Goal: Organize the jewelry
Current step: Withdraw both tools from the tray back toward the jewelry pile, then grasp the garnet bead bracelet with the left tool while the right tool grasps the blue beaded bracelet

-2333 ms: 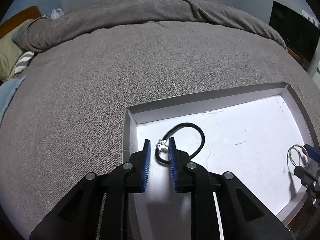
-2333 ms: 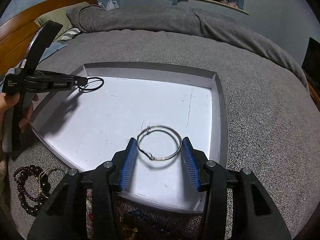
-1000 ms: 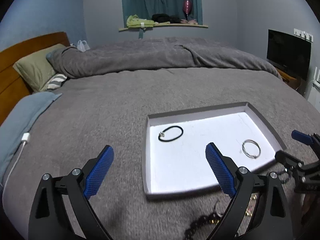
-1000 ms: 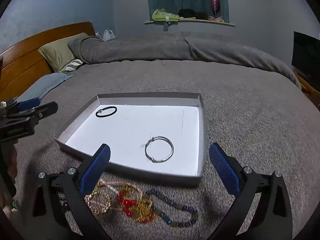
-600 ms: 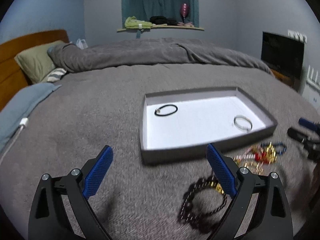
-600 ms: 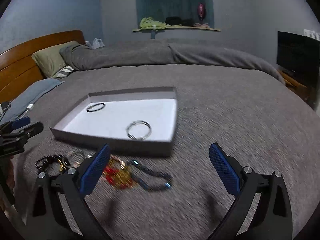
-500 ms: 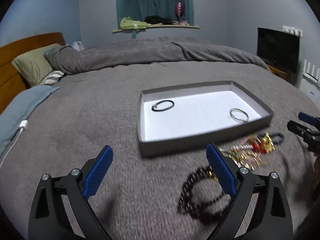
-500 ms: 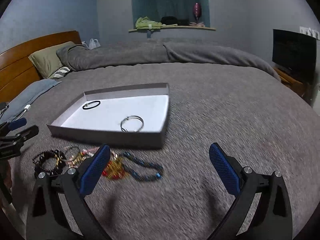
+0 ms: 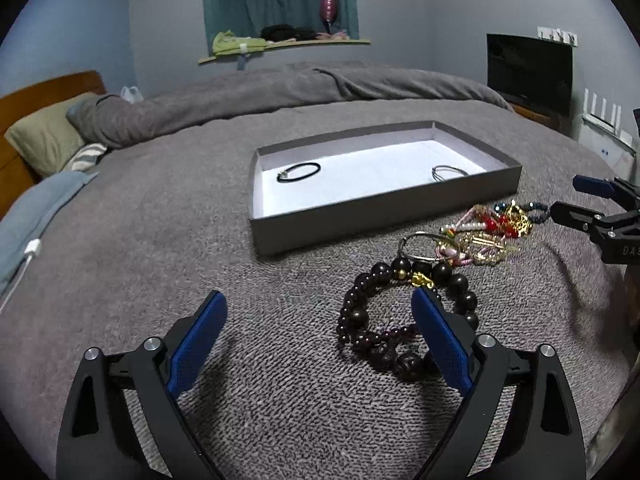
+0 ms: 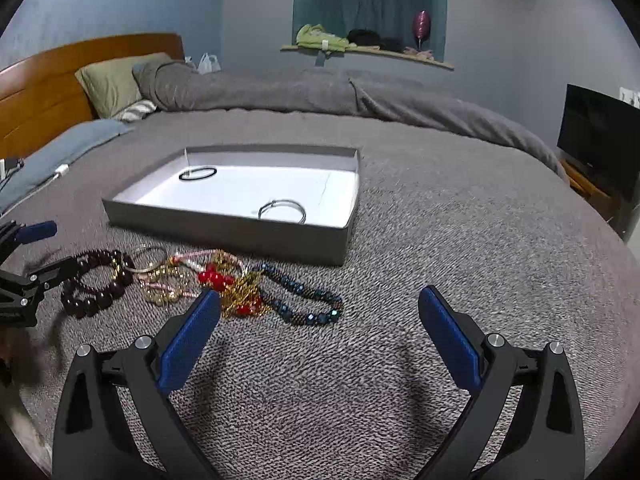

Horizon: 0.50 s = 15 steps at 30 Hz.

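Observation:
A shallow grey tray point(image 9: 384, 222) point(image 10: 224, 230) with a white floor lies on the bed. In it are a black cord bracelet point(image 9: 299, 171) point(image 10: 197, 173) and a silver bangle point(image 9: 449, 171) point(image 10: 282, 211). Loose jewelry lies on the blanket in front of the tray: dark bead bracelets point(image 9: 400, 320) point(image 10: 96, 288), a thin metal bangle point(image 9: 420, 246) point(image 10: 149, 258), gold and red pieces point(image 9: 488, 232) point(image 10: 224, 286), and a blue bead bracelet point(image 10: 300, 296). My left gripper point(image 9: 318, 332) is open and empty beside the dark beads. My right gripper point(image 10: 320, 328) is open and empty, low over the blanket near the blue beads.
The grey blanket point(image 10: 440, 220) covers the whole bed. Pillows point(image 10: 116, 80) and a wooden headboard point(image 10: 44, 92) are at the far left. A television point(image 10: 600, 140) stands at the right. A white cable point(image 9: 28, 256) lies at the left.
Both grippers let go of the bracelets in the tray, opened wide and drew back. They now sit lower over the blanket beside the loose jewelry.

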Each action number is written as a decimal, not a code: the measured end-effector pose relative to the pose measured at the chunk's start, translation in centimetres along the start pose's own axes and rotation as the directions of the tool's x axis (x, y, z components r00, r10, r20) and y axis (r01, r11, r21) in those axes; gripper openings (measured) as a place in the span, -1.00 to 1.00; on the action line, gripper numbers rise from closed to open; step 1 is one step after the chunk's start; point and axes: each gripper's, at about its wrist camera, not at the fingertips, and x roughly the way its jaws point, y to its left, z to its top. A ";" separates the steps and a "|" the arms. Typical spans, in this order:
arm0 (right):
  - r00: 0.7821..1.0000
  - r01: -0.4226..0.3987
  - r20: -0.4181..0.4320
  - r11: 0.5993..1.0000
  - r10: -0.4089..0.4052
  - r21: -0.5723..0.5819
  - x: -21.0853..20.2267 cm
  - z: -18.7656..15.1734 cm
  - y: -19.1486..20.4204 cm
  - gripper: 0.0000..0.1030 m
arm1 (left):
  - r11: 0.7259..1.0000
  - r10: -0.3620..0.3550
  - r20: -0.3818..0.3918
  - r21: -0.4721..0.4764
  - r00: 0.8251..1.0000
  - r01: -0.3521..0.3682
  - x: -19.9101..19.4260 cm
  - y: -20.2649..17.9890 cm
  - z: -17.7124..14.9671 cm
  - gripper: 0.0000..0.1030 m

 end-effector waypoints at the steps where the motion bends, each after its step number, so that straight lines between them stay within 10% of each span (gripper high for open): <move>1: 1.000 -0.001 -0.004 1.000 0.001 -0.003 0.1 0.0 0.1 0.89 | 1.000 -0.013 -0.007 -0.008 1.000 0.013 0.2 0.1 0.0 0.78; 10: 1.000 0.011 -0.028 1.000 -0.010 0.022 0.7 0.1 -0.3 0.39 | 0.999 -0.052 -0.005 -0.016 0.999 0.052 0.0 0.1 -0.1 0.54; 15: 0.999 0.006 -0.051 0.997 -0.002 0.073 1.1 0.0 -1.4 0.03 | 0.996 -0.085 -0.010 -0.019 0.996 0.085 -0.2 -0.1 -0.1 0.03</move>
